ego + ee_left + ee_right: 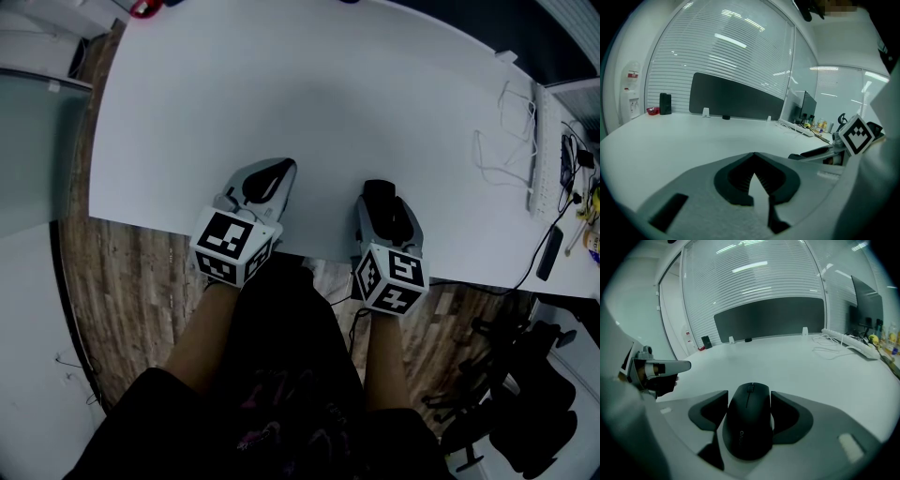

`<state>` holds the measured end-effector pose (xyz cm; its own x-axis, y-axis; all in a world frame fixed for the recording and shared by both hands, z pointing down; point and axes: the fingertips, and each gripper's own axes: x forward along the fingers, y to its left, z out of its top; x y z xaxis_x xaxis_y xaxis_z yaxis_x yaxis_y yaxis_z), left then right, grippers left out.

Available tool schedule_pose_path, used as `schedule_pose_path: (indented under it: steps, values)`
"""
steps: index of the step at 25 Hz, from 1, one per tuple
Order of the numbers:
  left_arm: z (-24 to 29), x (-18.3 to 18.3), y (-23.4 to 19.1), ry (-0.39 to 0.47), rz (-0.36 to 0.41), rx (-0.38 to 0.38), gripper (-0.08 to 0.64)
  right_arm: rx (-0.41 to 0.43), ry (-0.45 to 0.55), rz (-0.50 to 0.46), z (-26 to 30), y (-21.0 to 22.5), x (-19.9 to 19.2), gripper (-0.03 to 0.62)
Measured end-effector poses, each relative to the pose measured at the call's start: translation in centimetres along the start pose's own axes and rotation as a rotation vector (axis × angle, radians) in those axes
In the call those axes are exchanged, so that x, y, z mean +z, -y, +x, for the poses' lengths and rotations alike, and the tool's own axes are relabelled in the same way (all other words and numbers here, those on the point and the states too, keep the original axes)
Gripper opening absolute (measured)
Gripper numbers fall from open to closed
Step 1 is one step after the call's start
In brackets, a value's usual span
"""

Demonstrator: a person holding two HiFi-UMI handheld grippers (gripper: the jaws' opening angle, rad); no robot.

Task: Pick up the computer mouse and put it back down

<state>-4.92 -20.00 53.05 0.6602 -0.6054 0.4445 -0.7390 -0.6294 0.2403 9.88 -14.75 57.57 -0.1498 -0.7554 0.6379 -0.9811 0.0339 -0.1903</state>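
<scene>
A black computer mouse (747, 423) sits between the pads of my right gripper (749, 392), which press on both its sides. In the head view the mouse (379, 194) and the right gripper (379, 186) are near the front edge of the white table (281, 84). I cannot tell whether the mouse rests on the table or is just off it. My left gripper (278, 169) lies to the left of it, over the same edge, shut with nothing in it. Its tips (753, 155) meet in a point.
A white power strip with looped white cables (536, 150) lies along the table's right end. A dark divider panel (736, 101) stands at the far edge, with a monitor (806, 105) beyond. A black chair base (525, 384) is on the wood floor at lower right.
</scene>
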Motion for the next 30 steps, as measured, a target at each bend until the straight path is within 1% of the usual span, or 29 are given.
schedule_pose_path:
  steps: [4, 11, 14, 16, 20, 22, 24, 25, 30]
  values:
    - [0.2, 0.2, 0.4, 0.001, 0.005, -0.002, -0.006, 0.018, 0.017, 0.016, -0.3, 0.2, 0.3, 0.288]
    - [0.1, 1.1, 1.3, 0.015, 0.021, -0.004, -0.006, 0.011, 0.055, 0.014, -1.3, 0.9, 1.5, 0.286]
    - [-0.2, 1.9, 1.8, 0.031, 0.032, -0.003, -0.006, -0.009, 0.097, 0.018, -2.4, 1.4, 2.6, 0.219]
    - [-0.5, 2.5, 2.2, 0.042, 0.040, -0.002, -0.006, -0.013, 0.116, 0.014, -3.1, 1.6, 3.3, 0.209]
    - [-1.3, 3.7, 3.1, 0.067, 0.058, -0.001, -0.006, -0.021, 0.160, 0.006, -4.6, 1.7, 4.5, 0.151]
    - [-2.0, 4.3, 3.6, 0.083, 0.062, 0.003, -0.006, -0.033, 0.186, 0.002, -5.5, 1.8, 5.1, 0.100]
    - [-2.7, 4.9, 4.0, 0.101, 0.067, 0.008, -0.006, -0.047, 0.212, -0.001, -6.6, 1.9, 5.5, 0.034]
    - [-3.1, 5.1, 4.2, 0.109, 0.069, 0.011, -0.006, -0.050, 0.223, -0.003, -7.0, 1.9, 5.8, 0.014]
    - [-5.2, 6.7, 5.1, 0.149, 0.091, 0.025, -0.006, -0.034, 0.266, -0.017, -9.3, 0.9, 7.0, 0.011]
